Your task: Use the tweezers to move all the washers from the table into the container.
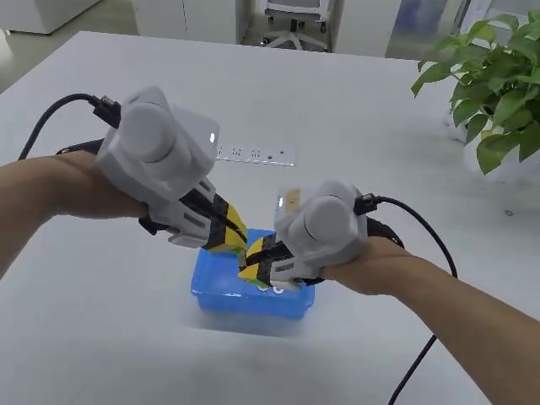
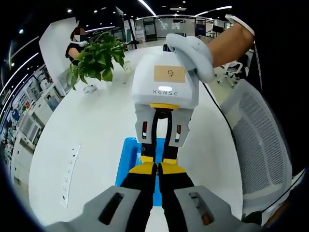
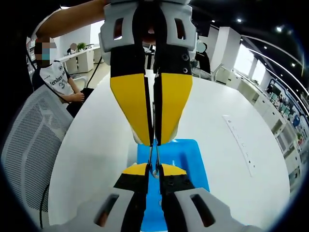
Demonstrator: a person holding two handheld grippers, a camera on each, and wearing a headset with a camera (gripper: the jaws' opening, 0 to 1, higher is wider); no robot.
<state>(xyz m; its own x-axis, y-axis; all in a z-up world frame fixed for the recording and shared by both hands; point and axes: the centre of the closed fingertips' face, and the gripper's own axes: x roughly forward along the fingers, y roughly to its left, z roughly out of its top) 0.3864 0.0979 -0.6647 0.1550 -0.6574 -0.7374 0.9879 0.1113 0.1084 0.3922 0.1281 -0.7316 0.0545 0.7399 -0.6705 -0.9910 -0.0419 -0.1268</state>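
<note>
The blue container (image 1: 213, 285) sits on the white table (image 1: 354, 118), with small pale pieces inside that I cannot make out. Both grippers meet tip to tip right above it. The left gripper (image 1: 229, 234) comes in from the left and the right gripper (image 1: 256, 258) from the right. In the right gripper view, thin metal tweezers (image 3: 154, 153) run from between the left gripper's (image 3: 153, 137) shut yellow jaws down into the right gripper's (image 3: 154, 170) jaws over the container (image 3: 190, 164). In the left gripper view the left gripper (image 2: 157, 168) is shut and faces the right gripper (image 2: 158, 157) above the container (image 2: 127, 157).
A white power strip (image 1: 255, 154) lies on the table behind the container. A potted plant (image 1: 498, 84) stands at the far right. A mesh office chair (image 2: 263, 140) is beside the table, and a person (image 3: 57, 79) sits further off.
</note>
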